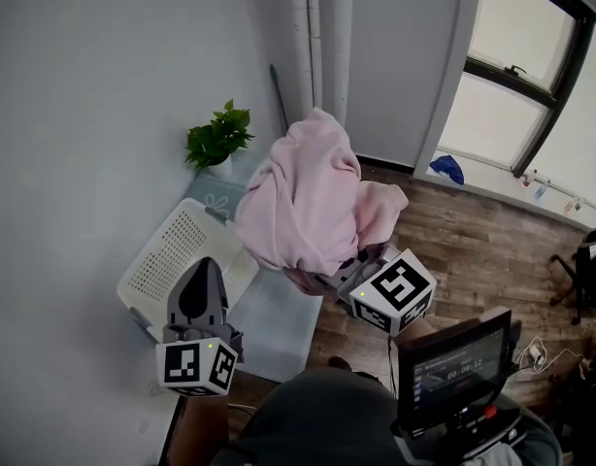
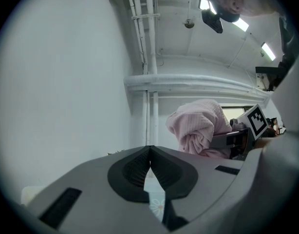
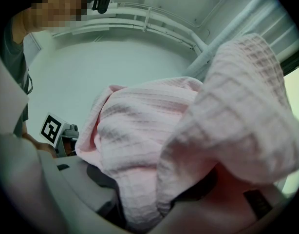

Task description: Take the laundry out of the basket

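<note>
Right gripper [image 1: 345,278] clamped on a bunched pink waffle-weave cloth [image 1: 313,202], held above a white laundry basket [image 1: 172,250], left gripper [image 1: 203,270] over the basket, jaws together, empty

Plant [image 1: 218,136]: green, leafy, ten o'clock, against the white wall.
Pipes [image 1: 317,37]: white, upright, twelve o'clock.
Window [image 1: 531,76]: dark-framed, two o'clock.
Floor [image 1: 473,241]: wood planks, three o'clock.
Screen [image 1: 453,369]: lit, five o'clock.

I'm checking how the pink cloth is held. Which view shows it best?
The head view: the whole pink cloth bunched over the right gripper. The right gripper view shows only close folds between its jaws; the left gripper view shows it small, from the side.
</note>
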{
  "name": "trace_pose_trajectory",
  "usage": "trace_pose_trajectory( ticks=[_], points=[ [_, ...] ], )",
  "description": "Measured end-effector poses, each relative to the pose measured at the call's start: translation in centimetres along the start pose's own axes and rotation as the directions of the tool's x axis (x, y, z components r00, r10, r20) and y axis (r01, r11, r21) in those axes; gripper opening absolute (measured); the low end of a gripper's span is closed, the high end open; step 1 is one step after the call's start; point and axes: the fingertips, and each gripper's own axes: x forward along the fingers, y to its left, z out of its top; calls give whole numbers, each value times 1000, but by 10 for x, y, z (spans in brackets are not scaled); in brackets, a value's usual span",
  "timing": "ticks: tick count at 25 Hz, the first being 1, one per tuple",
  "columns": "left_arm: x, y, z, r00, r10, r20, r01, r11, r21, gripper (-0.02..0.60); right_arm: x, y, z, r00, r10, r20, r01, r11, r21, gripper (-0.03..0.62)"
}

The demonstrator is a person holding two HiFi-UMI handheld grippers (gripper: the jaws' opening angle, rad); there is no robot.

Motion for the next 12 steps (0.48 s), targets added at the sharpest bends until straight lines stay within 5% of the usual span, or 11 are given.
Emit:
trace_pose_trajectory(
  ticks=[12],
  points=[
    [-4, 9, 0, 1000, 24, 15, -24, 1000, -6, 11, 2, -3, 0, 1000, -7, 11, 7, 1000, 3, 293]
  ],
)
